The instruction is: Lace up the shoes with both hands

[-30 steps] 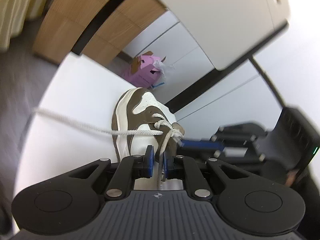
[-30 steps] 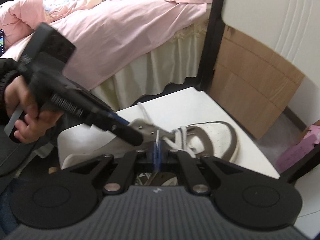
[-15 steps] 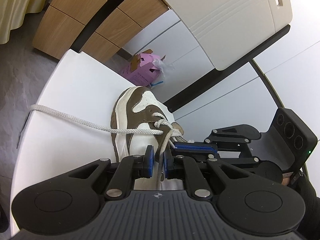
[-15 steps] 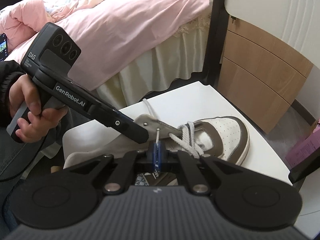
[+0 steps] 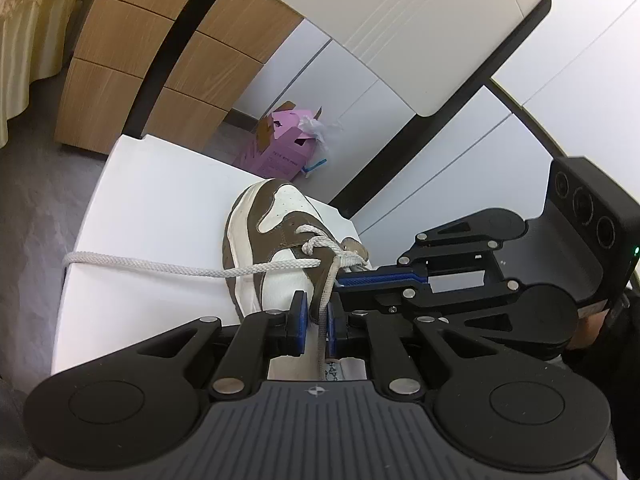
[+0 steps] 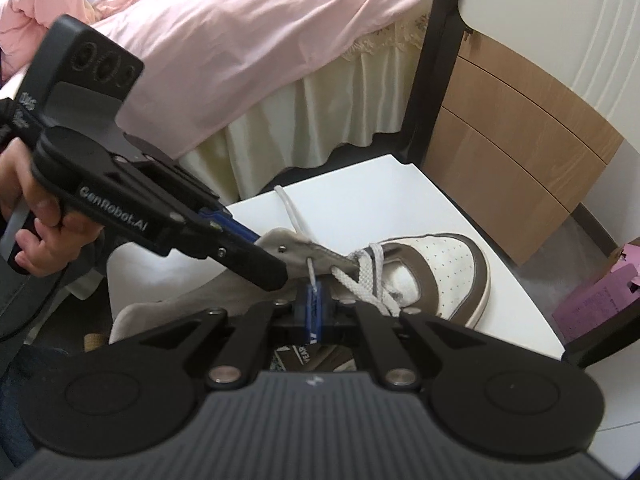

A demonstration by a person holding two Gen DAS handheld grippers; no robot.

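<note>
A brown and white sneaker [image 5: 280,208] [image 6: 440,264] lies on a white table [image 5: 152,200] [image 6: 360,192]. My left gripper [image 5: 316,316] [image 6: 268,268] is shut on the shoe's brown eyelet flap [image 5: 322,292] [image 6: 296,248], and a strand of lace runs down between its pads. My right gripper [image 6: 314,306] [image 5: 344,280] is shut on the tip of the white lace [image 6: 310,276], just below the flap's eyelet. The other length of lace [image 5: 160,266] [image 6: 288,204] trails from the crossed eyelets over the table's edge.
A pink cardboard box [image 5: 280,148] [image 6: 600,300] stands on the floor beyond the table. Wooden drawers [image 5: 132,60] [image 6: 520,152] and a black post [image 6: 432,60] are close behind. A bed with a pink cover [image 6: 240,40] fills the far side. A hand [image 6: 36,208] holds the left gripper.
The left gripper has rolled a little while keeping its hold on the flap. The right gripper's tips have drawn in closer to the flap, with the lace tip still pinched.
</note>
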